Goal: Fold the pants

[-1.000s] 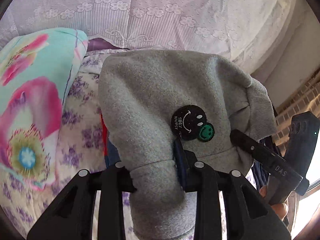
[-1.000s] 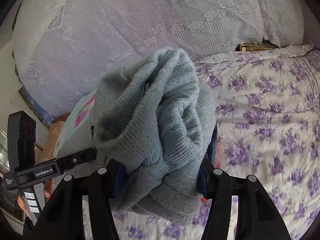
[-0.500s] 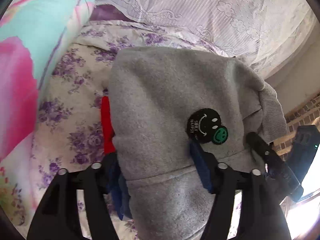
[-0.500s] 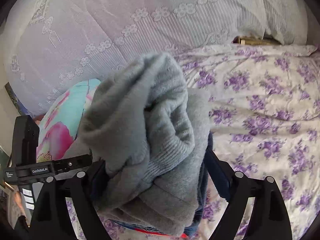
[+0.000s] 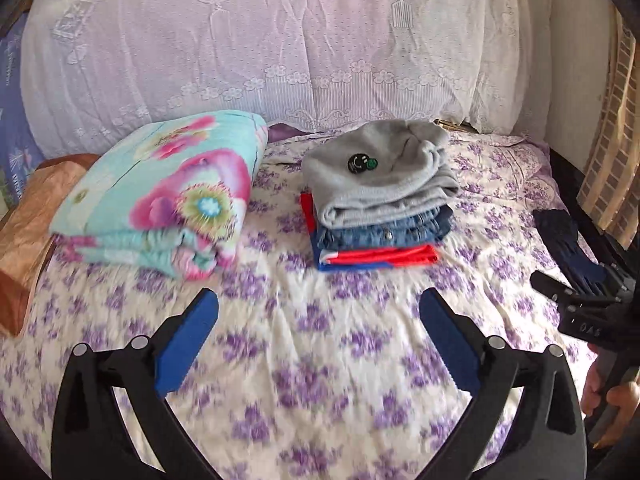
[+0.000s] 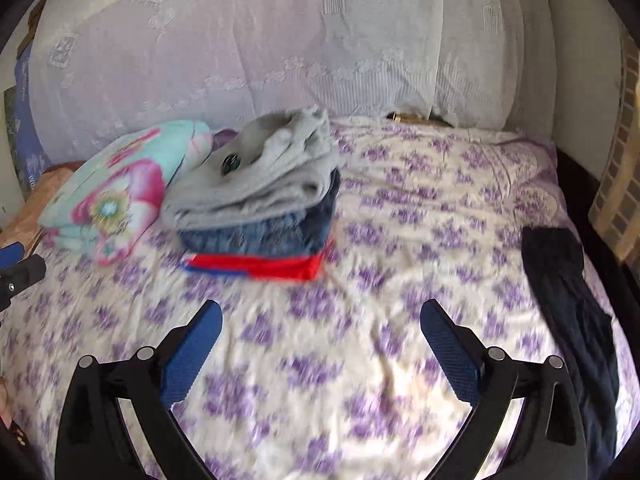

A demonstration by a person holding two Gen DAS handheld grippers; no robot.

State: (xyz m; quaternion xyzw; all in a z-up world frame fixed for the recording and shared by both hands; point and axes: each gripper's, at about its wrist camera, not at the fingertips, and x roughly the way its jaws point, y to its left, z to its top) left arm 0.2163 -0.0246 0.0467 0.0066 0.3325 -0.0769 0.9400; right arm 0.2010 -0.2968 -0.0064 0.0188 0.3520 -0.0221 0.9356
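Folded grey sweatpants [image 5: 380, 176] with a smiley patch lie on top of a stack on the bed, over folded blue jeans [image 5: 384, 234] and a red and blue garment [image 5: 376, 258]. The stack also shows in the right wrist view, with the grey pants [image 6: 260, 176] uppermost. My left gripper [image 5: 318, 336] is open and empty, well back from the stack. My right gripper [image 6: 320, 344] is open and empty, also back from it. A dark navy garment [image 6: 568, 300] lies unfolded at the bed's right edge, and shows in the left wrist view [image 5: 564, 240].
A folded floral turquoise blanket [image 5: 160, 196] lies left of the stack. A brown cushion [image 5: 24, 232] sits at the far left. A lace curtain [image 5: 280, 40] hangs behind the bed. The purple-flowered sheet [image 5: 320, 360] spreads in front. The other gripper's body [image 5: 592, 312] shows at right.
Both grippers let go of the grey pants, opened and pulled back from the stack. The grey pants now rest on top of the jeans.
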